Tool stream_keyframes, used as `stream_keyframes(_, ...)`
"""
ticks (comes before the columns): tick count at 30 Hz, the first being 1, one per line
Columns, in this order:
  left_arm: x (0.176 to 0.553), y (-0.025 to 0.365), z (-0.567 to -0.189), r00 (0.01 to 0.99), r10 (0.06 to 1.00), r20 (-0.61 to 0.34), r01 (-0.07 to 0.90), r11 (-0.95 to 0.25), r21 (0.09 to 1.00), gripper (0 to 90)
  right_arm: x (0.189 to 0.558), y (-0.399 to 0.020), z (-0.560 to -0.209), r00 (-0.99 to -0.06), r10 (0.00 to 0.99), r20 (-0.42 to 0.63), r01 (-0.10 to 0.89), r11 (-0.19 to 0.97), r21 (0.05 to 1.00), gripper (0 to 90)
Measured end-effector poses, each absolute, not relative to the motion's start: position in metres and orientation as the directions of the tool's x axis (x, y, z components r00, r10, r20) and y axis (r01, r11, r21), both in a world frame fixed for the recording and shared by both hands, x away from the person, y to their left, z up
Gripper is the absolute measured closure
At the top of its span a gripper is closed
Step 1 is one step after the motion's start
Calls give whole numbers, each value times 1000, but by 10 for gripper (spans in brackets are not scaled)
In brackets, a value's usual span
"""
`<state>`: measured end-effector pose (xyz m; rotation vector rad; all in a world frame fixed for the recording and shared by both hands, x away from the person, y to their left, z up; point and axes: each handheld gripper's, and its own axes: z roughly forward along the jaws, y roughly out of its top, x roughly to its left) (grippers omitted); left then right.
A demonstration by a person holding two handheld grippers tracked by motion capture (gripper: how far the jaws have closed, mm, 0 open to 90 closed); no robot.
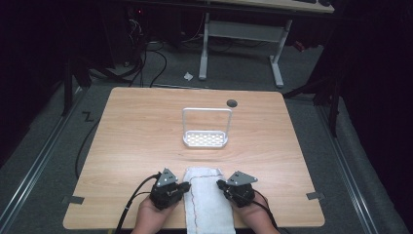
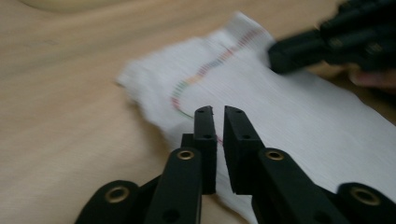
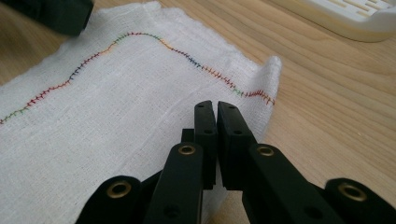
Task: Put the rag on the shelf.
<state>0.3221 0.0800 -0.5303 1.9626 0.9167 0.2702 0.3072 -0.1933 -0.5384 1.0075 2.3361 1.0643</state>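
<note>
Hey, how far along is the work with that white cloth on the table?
Early on. The white cloth lies flat at the table's near edge, apparently already folded into a strip. The left gripper and right gripper flank its far corners, jaws nearly together, not visibly pinching cloth. Any lifting or further folding remains; the white rack stands apart.

White woven cotton cloth [image 1: 207,200], rectangular, with one wavy line of multicoloured stitching [image 3: 140,38] running along its length. Lies spread flat on the light wooden table, at the near edge, centre, long axis pointing near to far. One far corner [image 3: 271,70] is slightly lifted and creased.
</note>
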Motion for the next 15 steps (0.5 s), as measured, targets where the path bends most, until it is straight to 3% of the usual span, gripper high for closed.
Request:
stream_keyframes(5,337,77,-534,664,726,-177,517,-276,810,674,308,-195,-539,-675,736,-41,449,454,770,872)
stream_keyframes(6,343,68,-538,654,746,-124,506,-309,805,640,308,-195,-539,-677,735,-40,448,455,769,871)
stream_keyframes(15,362,53,-541,642,755,-137,541,-319,778,686,307,-200,-539,-676,736,-34,453,452,768,870)
